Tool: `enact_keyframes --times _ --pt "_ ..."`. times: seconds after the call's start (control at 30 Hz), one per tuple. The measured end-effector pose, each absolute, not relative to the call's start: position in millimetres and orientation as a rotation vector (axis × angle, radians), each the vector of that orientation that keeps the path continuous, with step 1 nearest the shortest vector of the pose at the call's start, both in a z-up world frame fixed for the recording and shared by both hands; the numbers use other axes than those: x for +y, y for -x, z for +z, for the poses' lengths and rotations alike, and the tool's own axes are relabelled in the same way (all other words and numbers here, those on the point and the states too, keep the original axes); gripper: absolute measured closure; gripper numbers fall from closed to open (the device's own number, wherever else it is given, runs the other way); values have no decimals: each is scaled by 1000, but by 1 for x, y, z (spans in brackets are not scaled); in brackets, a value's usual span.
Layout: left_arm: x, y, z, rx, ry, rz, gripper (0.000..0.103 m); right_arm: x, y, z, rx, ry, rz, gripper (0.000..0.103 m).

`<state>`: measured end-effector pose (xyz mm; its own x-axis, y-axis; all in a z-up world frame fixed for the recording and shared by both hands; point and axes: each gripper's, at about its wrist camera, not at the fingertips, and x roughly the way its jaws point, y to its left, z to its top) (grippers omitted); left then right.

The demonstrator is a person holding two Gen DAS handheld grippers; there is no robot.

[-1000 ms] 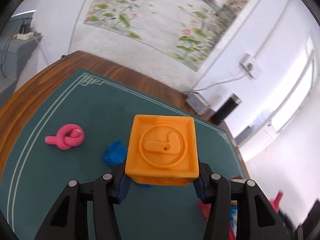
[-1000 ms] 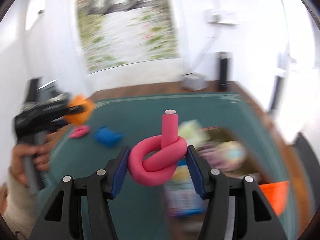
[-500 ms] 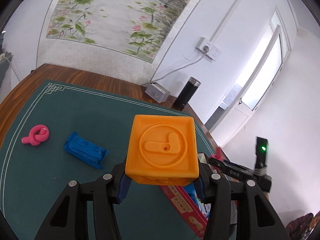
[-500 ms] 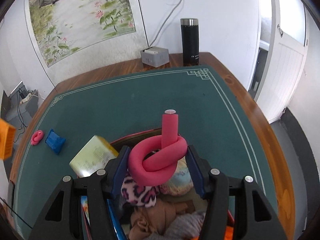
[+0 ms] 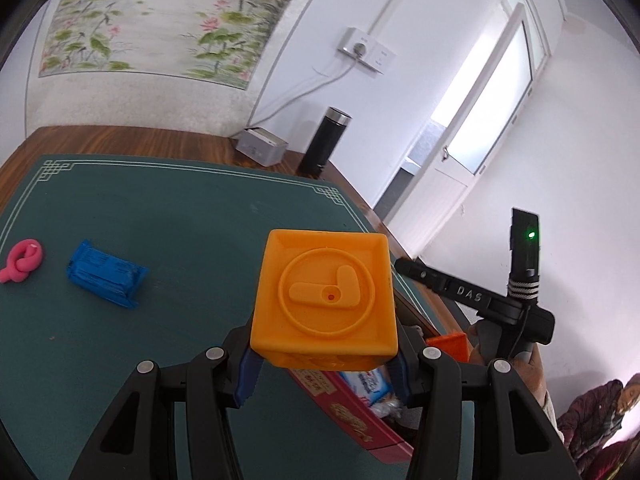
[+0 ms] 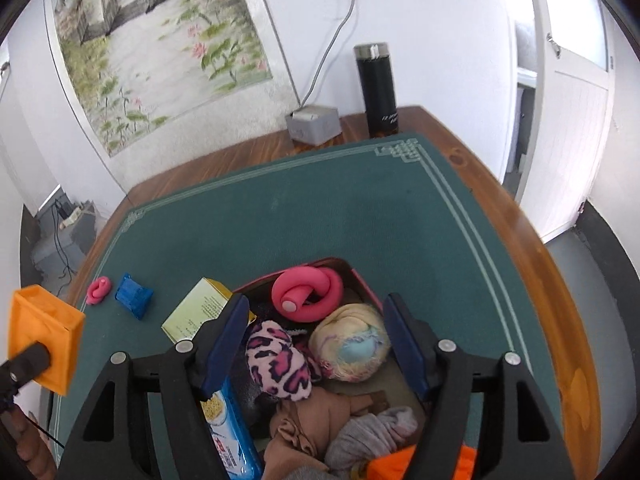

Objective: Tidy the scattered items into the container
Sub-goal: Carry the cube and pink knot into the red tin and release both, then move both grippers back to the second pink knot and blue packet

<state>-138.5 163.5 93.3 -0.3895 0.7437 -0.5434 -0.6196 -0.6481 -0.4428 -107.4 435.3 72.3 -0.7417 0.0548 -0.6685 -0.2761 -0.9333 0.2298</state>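
**Cube gripped on the left, right tool released over the box**

Left tool [image 5: 324, 364] clenched on an orange cube [image 5: 326, 296], blue pads pressed to both its lower sides, cube held in the air above the green mat [image 5: 180, 220]. Just beyond and below, the red box [image 5: 348, 412] near the mat's right edge, packets inside. Out toward the mat's left edge, a blue packet [image 5: 106, 274] lying flat, and a small pink knot [image 5: 22, 260] just beside it, apart from it.

Right tool [image 6: 316, 340] released, jaws spread wide with nothing between them, hanging over the box [image 6: 362, 280]. Directly under it, a bigger pink knot [image 6: 308, 294] resting at the far end of the box, touching a pastel ball [image 6: 350, 344]; next to those, a leopard-print pouch [image 6: 280, 362], beige and grey cloth [image 6: 320, 420], a blue biscuit pack [image 6: 232, 440]. Yellow-green carton [image 6: 200, 312] leaning at the box's left side. Further left on the mat, blue packet [image 6: 134, 294] and small knot [image 6: 98, 290]. At the desk's far edge, a black flask [image 6: 376, 88] and a grey box [image 6: 314, 124].
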Motion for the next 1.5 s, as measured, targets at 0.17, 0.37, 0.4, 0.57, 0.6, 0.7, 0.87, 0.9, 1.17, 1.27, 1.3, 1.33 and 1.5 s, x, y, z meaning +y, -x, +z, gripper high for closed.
enact_keyframes --times 0.17,0.37,0.4,0.57,0.6,0.7,0.87,0.9,1.17,1.27,1.3,1.33,1.5 --pt "204 121 89 -158 947 2013 49 433 63 93 457 845 2725 29" --pt "255 113 74 -98 984 1969 49 430 21 110 426 681 2723 26" --pt "262 114 71 -91 994 1965 49 431 16 113 435 659 2722 26" --pt "297 120 58 -69 1039 1931 49 435 -7 122 440 571 2716 26" --pt "304 121 56 -62 1046 1930 49 435 -10 123 441 564 2717 26" --pt "317 119 56 -39 1044 1919 49 437 -16 122 446 545 2716 27" --pt "342 123 47 32 1054 1932 49 444 -23 119 464 517 2704 27" --pt "343 125 44 29 1071 1931 49 446 -24 118 465 517 2702 27" --pt "316 123 49 -60 1081 1918 45 450 -25 112 512 520 2702 26" --pt "297 121 62 -82 1039 1951 45 440 -23 114 514 519 2730 26" --pt "289 120 66 -85 1021 1968 45 435 -22 115 510 518 2745 26" --pt "281 121 70 -85 1008 1989 45 428 -21 117 505 517 2762 26" --pt "228 135 81 -118 981 2126 18 393 -6 120 499 537 2846 24"
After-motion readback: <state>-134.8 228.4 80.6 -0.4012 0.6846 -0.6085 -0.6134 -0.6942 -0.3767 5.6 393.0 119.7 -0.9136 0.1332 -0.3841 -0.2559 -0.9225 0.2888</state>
